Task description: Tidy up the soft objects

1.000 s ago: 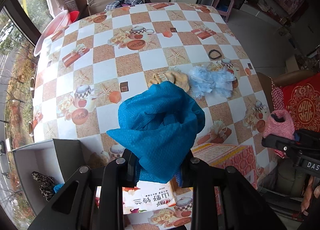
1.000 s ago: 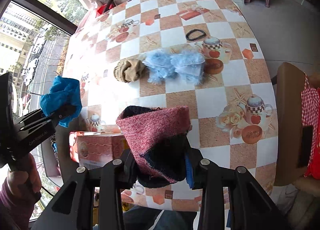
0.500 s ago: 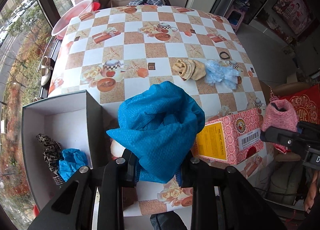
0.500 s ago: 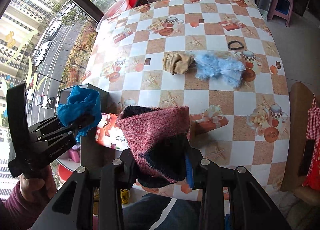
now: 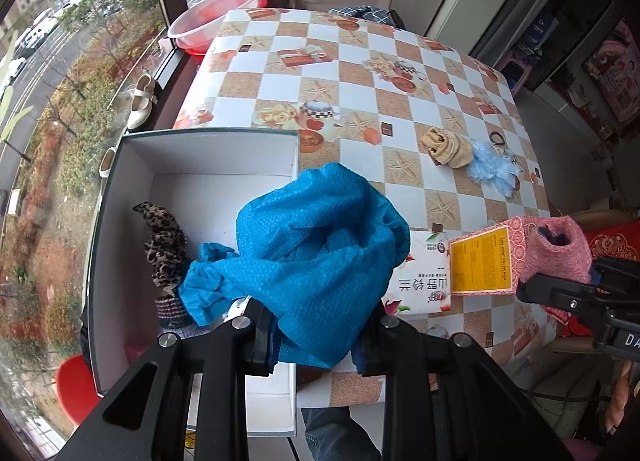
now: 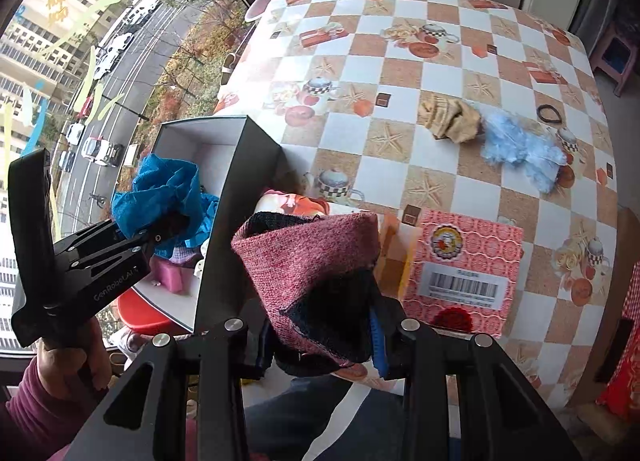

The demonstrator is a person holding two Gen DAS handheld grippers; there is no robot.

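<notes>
Blue cloth (image 5: 320, 257) is clamped in my left gripper (image 5: 316, 337), hanging right above the open white box (image 5: 192, 153). My right gripper (image 6: 320, 337) pinches the pink knit sock (image 6: 308, 257) beside the box's right wall, so left drops first.

Two hand-held grippers (image 5: 316, 337) (image 6: 320, 345) – one box (image 5: 208, 149), two cartons (image 5: 482, 261) (image 5: 420, 281), one hair tie (image 6: 549, 113).
</notes>
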